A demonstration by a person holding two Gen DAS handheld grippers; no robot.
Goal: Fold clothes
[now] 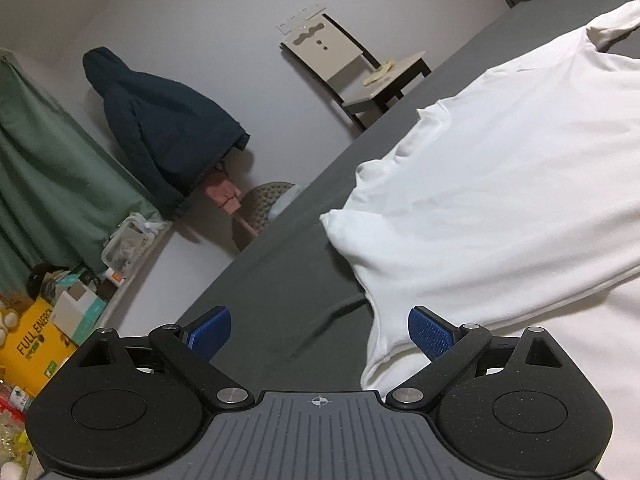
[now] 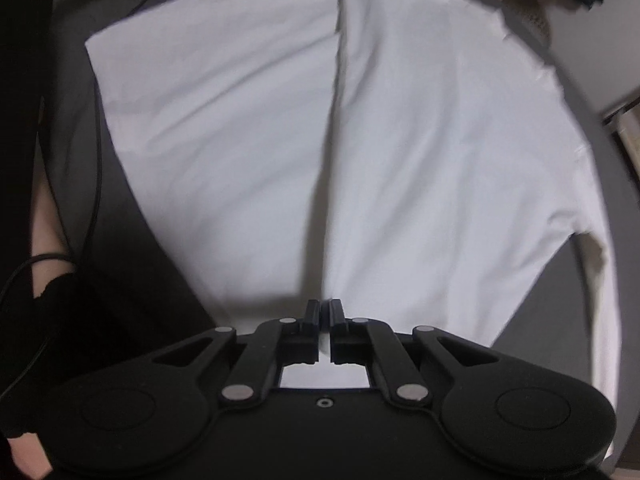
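White shirt [image 2: 400,140] lies spread on the grey bed [image 1: 280,280], right gripper [image 2: 325,312] pinched shut at its fold, left gripper [image 1: 320,328] wide open and empty; a one-sided pull could skew the fold.

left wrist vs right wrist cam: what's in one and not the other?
Left wrist only: the left tongs, open with blue pads over the grey bed surface; a dark navy hooded jacket hanging on the wall, a beige chair, a green curtain.

Right wrist only: the right tongs, shut at a raised ridge of cloth; a thin black cable.

Both: the white shirt spread on the grey surface.
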